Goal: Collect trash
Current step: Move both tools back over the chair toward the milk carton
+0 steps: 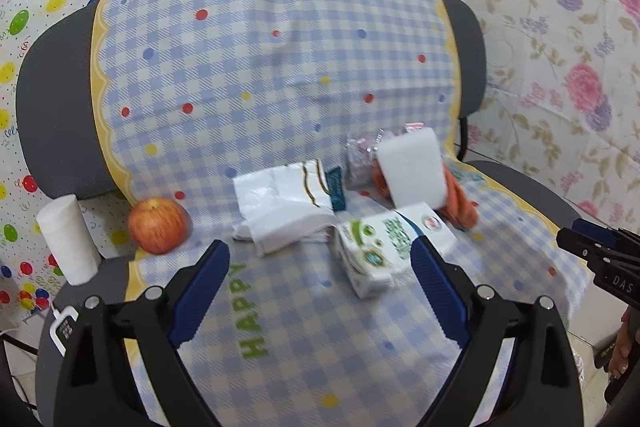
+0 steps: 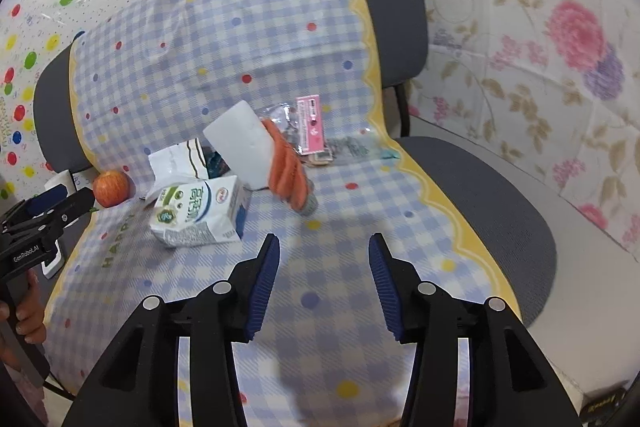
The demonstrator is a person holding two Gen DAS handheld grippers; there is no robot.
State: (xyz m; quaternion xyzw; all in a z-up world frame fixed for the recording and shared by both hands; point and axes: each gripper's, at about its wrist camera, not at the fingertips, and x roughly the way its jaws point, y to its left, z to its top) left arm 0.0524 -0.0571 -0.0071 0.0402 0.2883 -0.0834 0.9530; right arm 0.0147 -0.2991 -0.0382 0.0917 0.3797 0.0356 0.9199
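While both grippers hang over the chair seat, nothing is held by either. The left gripper [image 1: 320, 267] is spread wide, jaws well apart, w/ the carton [image 1: 376, 251] lying just ahead between its fingertips, not gripped. The right gripper [image 2: 324, 259] is also open, jaws apart over bare checked cloth [image 2: 320, 307], nothing between them.

One chair [image 2: 480, 195] is seen, grey, draped w/ one blue-white checked cloth marked "HAPPY". On the seat the trash is bunched near the backrest:
- 1 carton, white w/ green print, crushed, on its side, closest to the grippers.
- 1 white bag [image 1: 284, 207], crumpled, just left of the carton and touching it in the left view.
- 1 white foam block [image 1: 412, 167], tilted, behind the carton.
- 1 orange item [image 2: 288, 167] leaning against the block's right side; what it is cannot be told.
- 1 clear wrapper w/ pink label [image 2: 310, 125] behind the block, near the backrest.
- 1 further clear wrapper [image 2: 352, 147] at the cloth's right edge, blurred.

1 apple [image 1: 158, 225] sits at the cloth's left edge, apart from the trash. 1 white paper roll [image 1: 66, 239] stands upright, left of the apple, off the cloth.
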